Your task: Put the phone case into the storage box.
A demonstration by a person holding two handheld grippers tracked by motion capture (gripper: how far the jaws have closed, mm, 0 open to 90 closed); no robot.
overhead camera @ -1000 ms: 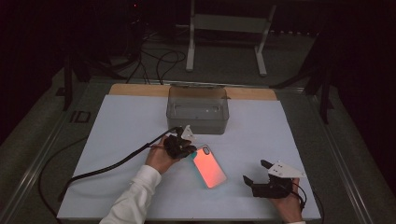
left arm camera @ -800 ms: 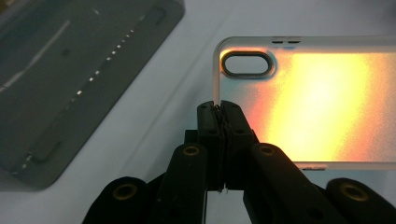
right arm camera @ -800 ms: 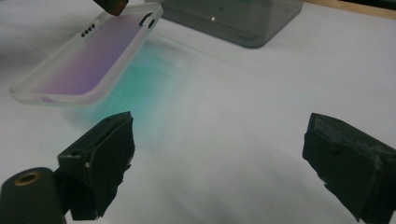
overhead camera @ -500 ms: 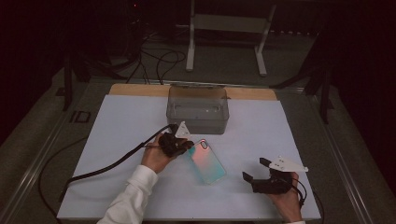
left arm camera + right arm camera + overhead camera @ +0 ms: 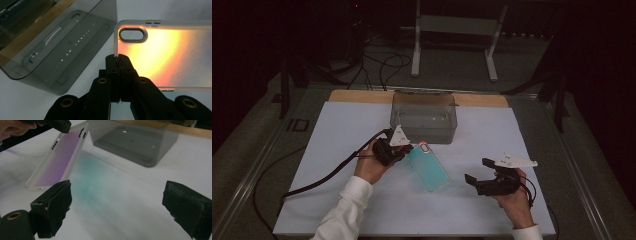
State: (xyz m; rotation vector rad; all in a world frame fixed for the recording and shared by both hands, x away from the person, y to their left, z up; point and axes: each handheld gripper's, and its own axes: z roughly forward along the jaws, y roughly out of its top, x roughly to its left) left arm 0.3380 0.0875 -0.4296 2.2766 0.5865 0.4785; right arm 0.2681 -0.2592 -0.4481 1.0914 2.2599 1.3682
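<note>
Meanwhile, the left claw [image 5: 406,151] was clamped shut on the edge of a translucent phone case [image 5: 428,167], its two black jaws pressed together on the rim close to the camera cutout [image 5: 132,34], as the left gripper view showed. The case was held tilted, its gripped end raised off the white counter [image 5: 332,135] and its far end down near the surface; whether that end touched the counter could not be told. Its iridescent back looked teal from the high view, orange and yellow from the left gripper view [image 5: 172,55], and purple from the right gripper view [image 5: 58,160], where a teal glow lay on the counter beside it. The person's left hand [image 5: 371,167], in a white sleeve [image 5: 343,212], gripped the tool, and its black cable [image 5: 327,175] trailed off to the left across the counter.

Just behind the case stood a smoky grey transparent box [image 5: 424,116], upright near the counter's far edge, close to the case's raised end but apart from it.

The right claw [image 5: 479,172] hung well apart from the case, toward the counter's right side, held in the person's right hand [image 5: 512,200]. Its jaws stood wide apart with nothing between them, aimed toward the case and the box [image 5: 132,140].
</note>
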